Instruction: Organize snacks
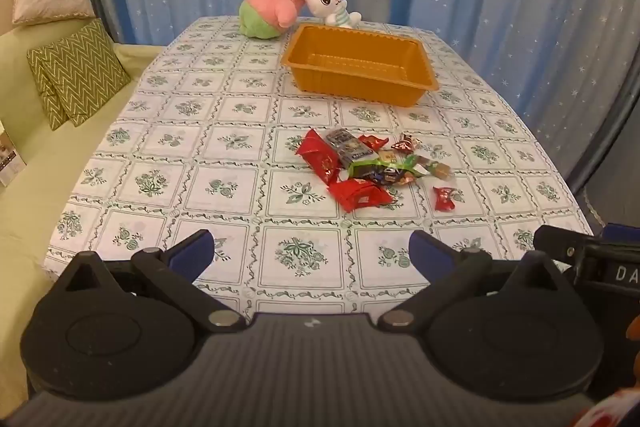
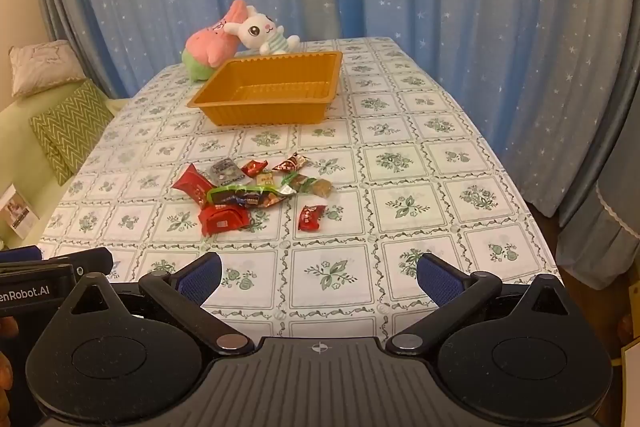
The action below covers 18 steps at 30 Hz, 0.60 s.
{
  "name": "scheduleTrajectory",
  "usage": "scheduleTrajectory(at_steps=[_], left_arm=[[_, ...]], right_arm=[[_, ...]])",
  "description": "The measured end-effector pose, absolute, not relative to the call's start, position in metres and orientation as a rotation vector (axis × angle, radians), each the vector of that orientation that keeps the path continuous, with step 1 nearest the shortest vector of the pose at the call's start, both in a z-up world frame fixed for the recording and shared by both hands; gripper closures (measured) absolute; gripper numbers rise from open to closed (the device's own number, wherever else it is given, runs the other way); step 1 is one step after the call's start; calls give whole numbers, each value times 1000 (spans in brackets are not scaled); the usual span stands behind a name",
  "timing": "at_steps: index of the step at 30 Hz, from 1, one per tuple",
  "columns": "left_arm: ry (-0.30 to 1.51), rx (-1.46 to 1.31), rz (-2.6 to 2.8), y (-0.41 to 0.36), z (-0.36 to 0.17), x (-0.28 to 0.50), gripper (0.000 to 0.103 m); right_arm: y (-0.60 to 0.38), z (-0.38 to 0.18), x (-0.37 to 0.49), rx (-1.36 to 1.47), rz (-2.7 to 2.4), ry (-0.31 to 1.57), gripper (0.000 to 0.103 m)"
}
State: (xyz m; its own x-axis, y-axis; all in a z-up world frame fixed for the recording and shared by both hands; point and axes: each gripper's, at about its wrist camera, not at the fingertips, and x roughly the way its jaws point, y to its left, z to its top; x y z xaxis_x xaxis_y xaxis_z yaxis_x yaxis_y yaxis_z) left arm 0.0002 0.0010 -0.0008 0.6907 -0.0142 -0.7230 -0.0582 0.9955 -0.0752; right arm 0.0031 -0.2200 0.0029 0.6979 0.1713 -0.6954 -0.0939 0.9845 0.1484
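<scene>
While nothing on the table (image 1: 224, 155) has yet been sorted, everything is laid out for it: the floral cloth covers the whole top, and on it, toward the far end, sits the orange tray (image 1: 420, 83), its ribbed inside bare, with not a single wrapper in it. Behind the tray, at the curtain end, a pink and green plush (image 1: 272, 9) and a white rabbit plush (image 1: 330, 1) lean together; they seem to have no part in the job. Nearer to me, well short of the tray, the snacks (image 2: 248, 195) lie in a loose heap, some overlapping, among them a large red packet (image 2: 222, 221), a long green-edged wrapper (image 2: 244, 195) and several little red sweets, with one small red packet (image 2: 310, 217) lying a bit apart on the right. So I judge the task at its very start, with every piece left to carry over to the tray. Over the near edge hang the two tools, side by side: the left hand-held gripper (image 1: 310, 251) has its blue pads spread wide with only cloth between them, and the right hand-held gripper (image 2: 320, 277) is likewise spread wide and carries nothing.
</scene>
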Motion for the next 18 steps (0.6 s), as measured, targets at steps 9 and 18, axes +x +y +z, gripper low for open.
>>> scheduleTrajectory(at_steps=[9, 18], left_arm=[[806, -95, 41, 2, -3, -1, 0], [804, -95, 36, 1, -5, 0, 0]], right_arm=[[-218, 2, 3, 103, 153, 786, 0], [-218, 0, 4, 98, 151, 790, 0]])
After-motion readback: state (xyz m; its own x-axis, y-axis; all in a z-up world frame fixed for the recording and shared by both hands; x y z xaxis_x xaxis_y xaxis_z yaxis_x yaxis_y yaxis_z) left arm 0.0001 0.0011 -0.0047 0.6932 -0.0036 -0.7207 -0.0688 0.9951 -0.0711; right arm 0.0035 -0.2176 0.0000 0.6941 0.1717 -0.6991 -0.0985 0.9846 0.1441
